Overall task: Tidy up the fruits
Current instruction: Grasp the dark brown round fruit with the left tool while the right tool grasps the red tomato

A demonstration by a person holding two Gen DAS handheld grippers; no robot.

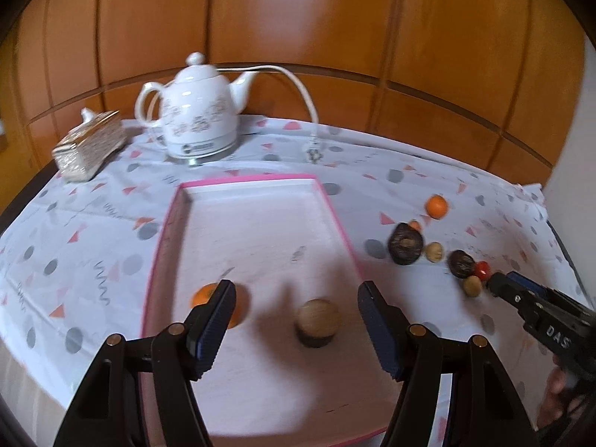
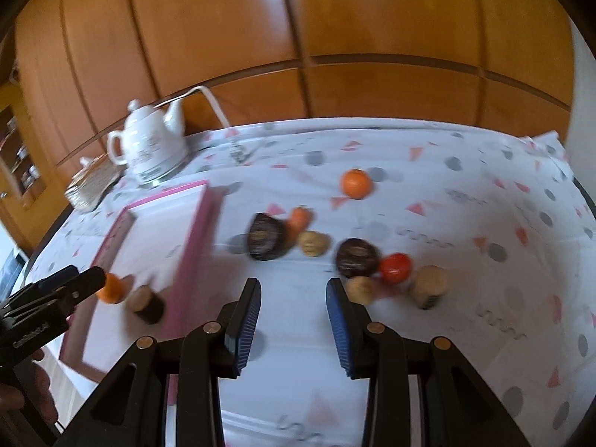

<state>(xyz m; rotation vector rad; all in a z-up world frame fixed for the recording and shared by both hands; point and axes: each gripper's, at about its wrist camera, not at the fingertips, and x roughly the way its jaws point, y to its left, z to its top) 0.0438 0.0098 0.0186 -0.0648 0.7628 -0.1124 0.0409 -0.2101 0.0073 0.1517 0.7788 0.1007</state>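
A pink-rimmed white tray [image 1: 337, 219] [image 2: 193, 238] lies on the table. In it sit an orange fruit [image 1: 242, 305] [image 2: 111, 288] and a brown round piece [image 1: 317, 321] [image 2: 146, 302]. My left gripper [image 1: 296, 305] is open above the tray, the brown piece between its fingers' line. It shows at the left of the right wrist view [image 2: 87, 279]. My right gripper [image 2: 292, 298] is open and empty, just short of a fruit cluster: an orange [image 2: 356, 183], two dark pieces [image 2: 265, 237] [image 2: 355, 257], a red fruit [image 2: 395, 268], tan pieces [image 2: 314, 243] [image 2: 360, 289].
A white teapot kettle [image 1: 197, 111] with a cord and plug [image 1: 313, 152] stands at the back. A patterned box [image 1: 89, 145] is at the back left. The patterned cloth covers the table [image 2: 465, 231]; its right edge is near the fruit cluster.
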